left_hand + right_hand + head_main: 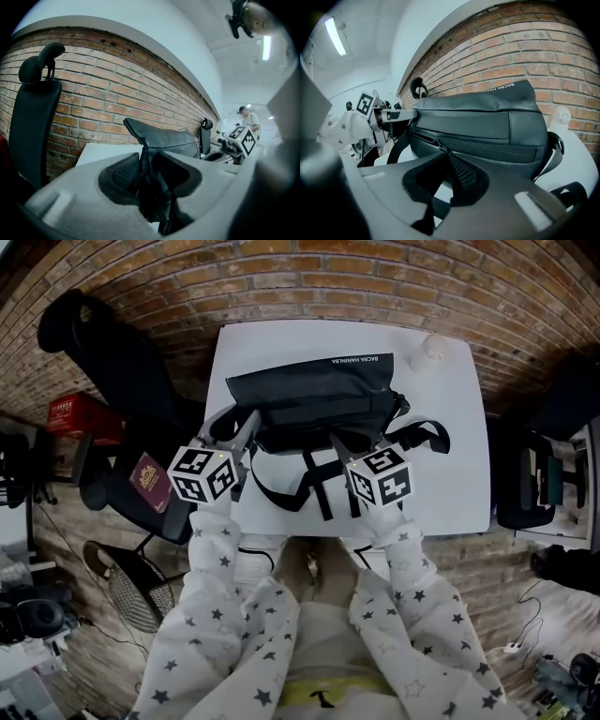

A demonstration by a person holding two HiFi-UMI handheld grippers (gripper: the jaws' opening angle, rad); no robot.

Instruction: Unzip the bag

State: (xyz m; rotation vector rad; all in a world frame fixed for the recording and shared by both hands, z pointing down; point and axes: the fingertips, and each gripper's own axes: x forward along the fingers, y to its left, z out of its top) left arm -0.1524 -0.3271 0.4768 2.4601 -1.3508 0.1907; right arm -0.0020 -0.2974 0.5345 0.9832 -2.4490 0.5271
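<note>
White bench (450, 456) against a brick wall (375, 287) carries the black bag (314, 395) near its middle, straps (322, 491) trailing toward the person. Left claw (246, 426) grips a fold of fabric at the bag's left end. On the bag's front, the right claw (337, 440) is pinched shut on the zipper pull (439, 145).

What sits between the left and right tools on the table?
The near edge of the black bag and its loose straps over the white table, nothing else; head view shows it.
</note>
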